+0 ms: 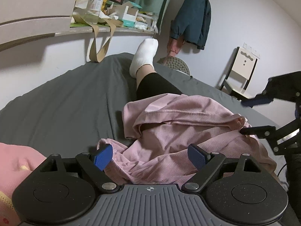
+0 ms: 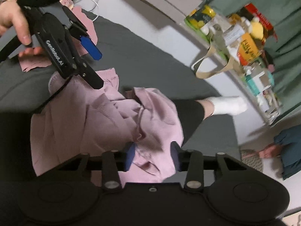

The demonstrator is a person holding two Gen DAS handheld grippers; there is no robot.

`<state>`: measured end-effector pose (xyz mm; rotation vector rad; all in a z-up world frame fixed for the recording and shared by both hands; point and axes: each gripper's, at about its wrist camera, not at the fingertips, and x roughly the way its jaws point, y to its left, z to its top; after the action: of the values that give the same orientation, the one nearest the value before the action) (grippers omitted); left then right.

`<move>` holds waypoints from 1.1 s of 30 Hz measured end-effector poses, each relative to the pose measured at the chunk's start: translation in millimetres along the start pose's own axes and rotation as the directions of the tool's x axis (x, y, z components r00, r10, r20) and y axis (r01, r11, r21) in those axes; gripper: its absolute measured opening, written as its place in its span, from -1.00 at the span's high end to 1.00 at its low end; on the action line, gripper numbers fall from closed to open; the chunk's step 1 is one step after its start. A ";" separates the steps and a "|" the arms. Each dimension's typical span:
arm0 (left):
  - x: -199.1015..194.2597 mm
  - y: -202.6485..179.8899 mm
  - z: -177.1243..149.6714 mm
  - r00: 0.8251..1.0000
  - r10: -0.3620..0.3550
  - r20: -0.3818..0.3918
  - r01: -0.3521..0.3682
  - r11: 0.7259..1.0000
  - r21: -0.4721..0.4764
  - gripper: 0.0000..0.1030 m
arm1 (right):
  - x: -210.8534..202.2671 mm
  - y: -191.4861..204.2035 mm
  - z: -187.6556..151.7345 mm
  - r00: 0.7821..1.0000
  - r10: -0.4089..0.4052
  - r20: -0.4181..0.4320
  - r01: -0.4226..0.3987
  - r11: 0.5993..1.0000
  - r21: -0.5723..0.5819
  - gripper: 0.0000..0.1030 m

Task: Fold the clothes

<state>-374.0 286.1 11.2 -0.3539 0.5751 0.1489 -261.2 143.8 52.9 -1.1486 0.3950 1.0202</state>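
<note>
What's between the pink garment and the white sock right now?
In the left wrist view, only the person's leg in black leggings lies between the pink garment and the white sock, resting on the grey sheet. The right wrist view agrees.

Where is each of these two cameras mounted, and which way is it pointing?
Left wrist view: sits on the left gripper, looking along its open fingers over the crumpled pink garment on the grey bed; the person's leg and white sock show, and the right gripper at the edge.
Right wrist view: sits on the right gripper, its fingers around a fold of the garment; the hand holding the left gripper shows.
Shared: garment, bed, sock, cluttered shelf.
</note>
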 end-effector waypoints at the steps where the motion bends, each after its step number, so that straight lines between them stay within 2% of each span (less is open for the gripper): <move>1: 0.3 0.2 -0.3 1.000 -0.005 -0.005 0.005 1.000 -0.003 -0.70 | 4.9 0.8 0.3 1.000 -0.003 -0.011 0.003 1.000 0.007 0.50; 2: 0.1 0.1 -0.3 1.000 -0.010 -0.008 0.010 1.000 -0.004 -0.70 | 8.1 1.2 0.2 1.000 -0.008 -0.015 0.008 1.000 0.013 0.59; 3: -0.1 0.0 -0.4 1.000 -0.014 -0.011 0.014 1.000 -0.004 -0.70 | 9.6 -0.7 -0.2 1.000 -0.015 -0.011 0.015 0.999 0.034 0.80; 4: -0.7 -0.3 -0.3 1.000 -0.015 -0.011 0.015 1.000 -0.001 -0.70 | 8.7 -5.8 -1.1 1.000 -0.019 -0.002 0.019 0.997 0.077 0.86; 7: -2.5 1.3 0.5 1.000 0.004 -0.010 -0.004 1.000 0.012 -0.70 | -2.3 -28.4 -7.0 0.999 -0.030 0.036 0.021 0.971 0.237 0.87; 10: -3.2 5.5 1.5 0.998 0.051 -0.021 -0.051 0.998 0.034 -0.70 | -17.4 -61.6 -22.3 0.994 -0.095 0.058 0.063 0.912 0.404 0.88; 12: -3.5 11.1 2.6 0.996 0.087 -0.033 -0.085 0.996 0.039 -0.70 | -26.1 -89.3 -39.4 0.988 -0.145 0.052 0.095 0.840 0.534 0.89; 16: -4.3 29.6 5.6 0.990 0.120 -0.068 -0.121 0.992 -0.019 -0.70 | -28.5 -140.4 -87.5 0.968 -0.250 -0.035 0.194 0.648 0.737 0.89; 19: -2.8 42.5 2.9 0.991 0.099 -0.094 -0.107 0.991 -0.084 -0.70 | -17.8 -153.4 -120.5 0.975 -0.201 -0.096 0.194 0.548 0.814 0.88; 20: -1.5 45.6 0.8 0.991 0.085 -0.100 -0.096 0.990 -0.105 -0.70 | -14.0 -151.6 -126.8 0.977 -0.183 -0.107 0.191 0.541 0.819 0.88; 21: 0.4 47.9 -1.6 0.992 0.071 -0.106 -0.084 0.989 -0.124 -0.69 | -10.2 -146.1 -129.8 0.979 -0.168 -0.114 0.190 0.554 0.811 0.87; 24: 9.2 50.9 -9.8 0.991 0.041 -0.131 -0.062 0.985 -0.163 -0.69 | -5.4 -124.3 -129.4 0.984 -0.135 -0.116 0.175 0.615 0.769 0.85; 26: 15.9 51.1 -13.6 0.991 0.030 -0.132 -0.055 0.980 -0.189 -0.69 | -7.7 -110.5 -128.0 0.989 -0.112 -0.097 0.146 0.637 0.757 0.67; 28: 22.5 52.7 -13.7 0.993 0.026 -0.117 -0.052 0.974 -0.219 -0.69 | -15.4 -97.9 -127.4 0.994 -0.093 -0.066 0.110 0.640 0.760 0.42; 32: 41.2 57.6 -8.0 0.991 0.036 -0.130 -0.067 0.968 -0.242 -0.67 | -44.4 -78.6 -119.1 0.997 -0.075 0.007 0.044 0.656 0.753 0.18; 33: 45.4 57.3 -7.1 0.990 0.035 -0.135 -0.068 0.967 -0.247 -0.45 | -52.2 -74.3 -116.7 0.997 -0.078 0.023 0.035 0.665 0.746 0.10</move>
<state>-353.3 338.5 -35.9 -0.5983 0.6962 0.2520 -200.6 12.8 85.2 -0.3716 0.6581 0.7059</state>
